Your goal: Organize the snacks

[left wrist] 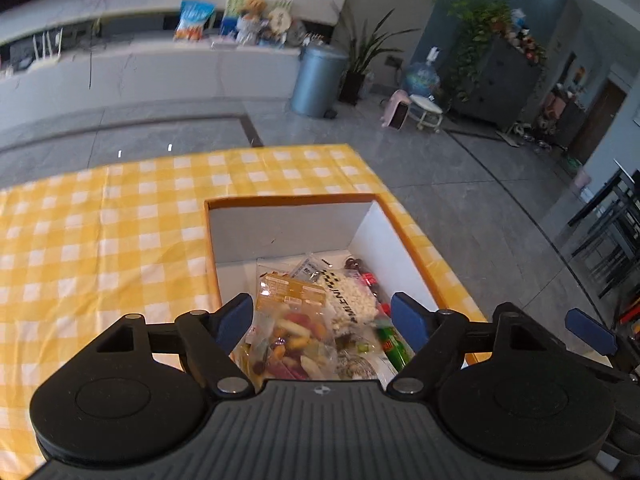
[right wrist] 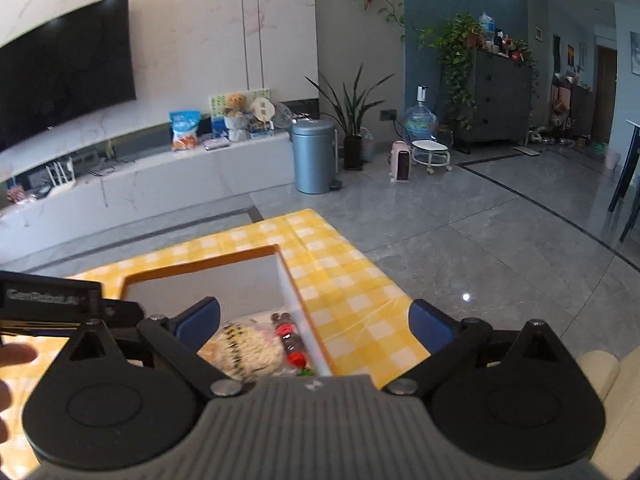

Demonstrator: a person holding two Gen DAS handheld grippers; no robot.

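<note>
My left gripper (left wrist: 324,320) hangs over the near end of the box (left wrist: 394,236), jaws wide and empty; the snacks lie directly between and just below my two blue pads (left wrist: 234,320), so the thing I would take is straight ahead and down, not off to either side. Nearest my jaws is the fruit bag (left wrist: 290,330), its long axis running roughly along my line of sight, away from me toward the far wall of the box; the gap between my jaws therefore crosses its short width. Just to the right of it lies the white-bits bag (left wrist: 354,300), tilted across the pile, and against the right wall a green packet (left wrist: 394,344) and red sweets (left wrist: 370,280). The far half of the box floor is bare. My right gripper (right wrist: 314,324) also has its jaws wide and empty, but it straddles the right wall of the box: its left pad is over the white-bits bag (right wrist: 248,346), its right pad is out over the checked desk (right wrist: 360,304). In my judgement the left is the better placed of the two, being centred on the pile; the right would first have to shift left to clear the wall. No loose snack shows on the desk in either view, so sorting may be near its end.
</note>
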